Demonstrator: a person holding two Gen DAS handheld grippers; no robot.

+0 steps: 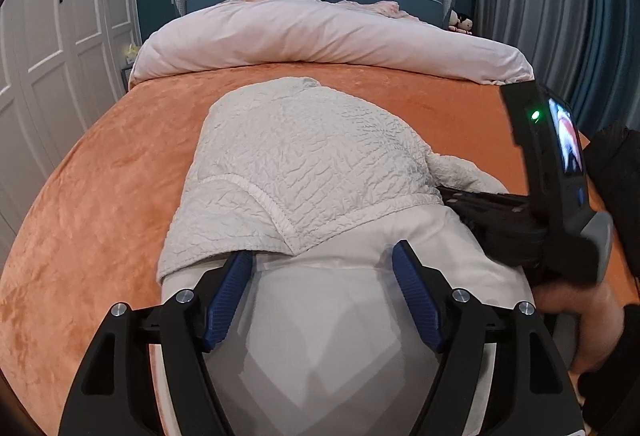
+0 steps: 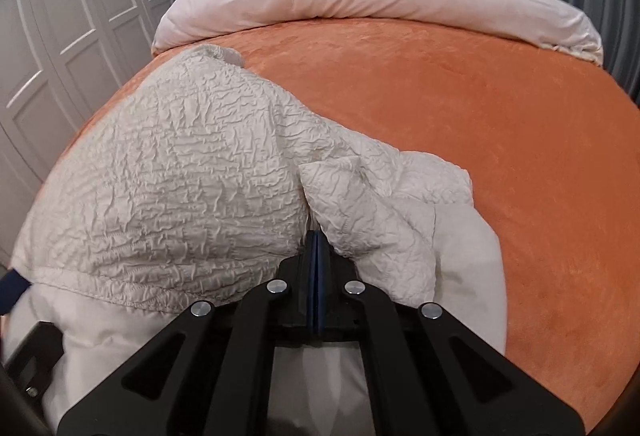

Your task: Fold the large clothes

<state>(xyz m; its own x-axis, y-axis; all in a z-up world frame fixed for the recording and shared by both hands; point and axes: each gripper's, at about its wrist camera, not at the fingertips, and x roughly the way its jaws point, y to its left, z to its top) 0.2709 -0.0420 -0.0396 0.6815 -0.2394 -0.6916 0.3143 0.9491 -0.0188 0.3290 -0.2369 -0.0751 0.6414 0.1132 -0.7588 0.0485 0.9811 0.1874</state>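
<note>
From the left wrist, the white quilted jacket [image 1: 304, 156] lies on the orange bed cover [image 1: 100, 196], its length running away toward the pale duvet [image 1: 320, 32]. The left gripper [image 1: 320, 292] gapes wide over the smooth lining, gripping nothing.

From the right wrist, the right gripper [image 2: 316, 240] is pinched closed on a jacket fold [image 2: 360, 204], directly ahead.
</note>
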